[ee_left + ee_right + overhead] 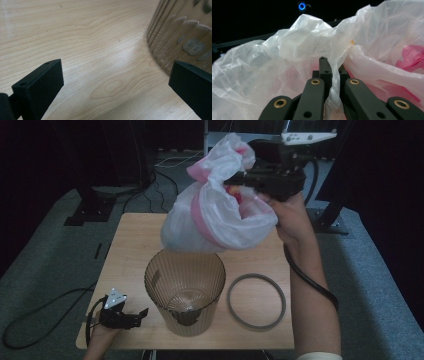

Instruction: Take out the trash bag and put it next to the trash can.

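High view overlooks table (pixel 135 245); gripper views close.

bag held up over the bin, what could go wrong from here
The right gripper pinches only a thin fold of the plastic bag, so the film might slip or tear. The bag bulges wider than the bin mouth and could snag the rim or tip it; the left gripper stands open beside it, not bracing it.
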A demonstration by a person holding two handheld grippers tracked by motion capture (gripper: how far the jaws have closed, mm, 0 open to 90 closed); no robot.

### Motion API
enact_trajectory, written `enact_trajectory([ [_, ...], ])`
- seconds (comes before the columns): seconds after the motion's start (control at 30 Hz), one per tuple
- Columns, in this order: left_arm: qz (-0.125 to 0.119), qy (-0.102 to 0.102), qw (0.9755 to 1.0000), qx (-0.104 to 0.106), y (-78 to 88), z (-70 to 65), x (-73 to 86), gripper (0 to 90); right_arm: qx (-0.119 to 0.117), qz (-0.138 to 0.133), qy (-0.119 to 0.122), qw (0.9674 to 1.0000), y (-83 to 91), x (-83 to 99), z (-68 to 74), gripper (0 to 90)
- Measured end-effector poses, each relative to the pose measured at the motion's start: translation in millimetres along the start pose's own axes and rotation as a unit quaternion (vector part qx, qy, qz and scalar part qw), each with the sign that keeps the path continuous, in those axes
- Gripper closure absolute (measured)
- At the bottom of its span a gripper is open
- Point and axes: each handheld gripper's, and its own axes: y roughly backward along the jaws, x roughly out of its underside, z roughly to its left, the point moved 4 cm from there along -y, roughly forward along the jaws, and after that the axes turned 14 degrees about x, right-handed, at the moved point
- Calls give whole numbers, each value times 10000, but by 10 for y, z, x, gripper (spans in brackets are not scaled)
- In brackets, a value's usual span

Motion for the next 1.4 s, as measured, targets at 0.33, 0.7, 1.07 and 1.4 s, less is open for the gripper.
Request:
enact_trajectory([
  [0.33,21,252,9997,78,31,84,60,0,967,10,-131,9952,265,-59,-343,891],
  [0.7,155,307,9993,145,-11,83,91,0,1780,647,-616,9800,116,596,-918,890],
  [1.07,87,300,9995,-44,37,127,84,0,2169,1120,-1047,9641,-180,1365,-1328,890],
  [1.4,71,308,9995,-2,56,121,80,0,2217,1467,-1338,9547,-441,1951,-1528,890],
])
